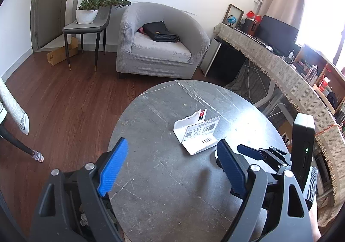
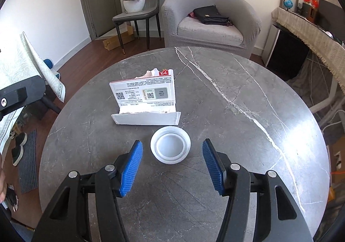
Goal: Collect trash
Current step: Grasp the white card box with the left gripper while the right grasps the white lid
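The right gripper (image 2: 172,163) stood with jaws apart, flanking but not touching a round white plastic lid (image 2: 170,144) on the grey marble-patterned round table (image 2: 237,134). The left gripper (image 1: 172,168) held its jaws wide and empty. Just beyond the lid lay a torn white cardboard package (image 2: 146,99), its printed flap upright.
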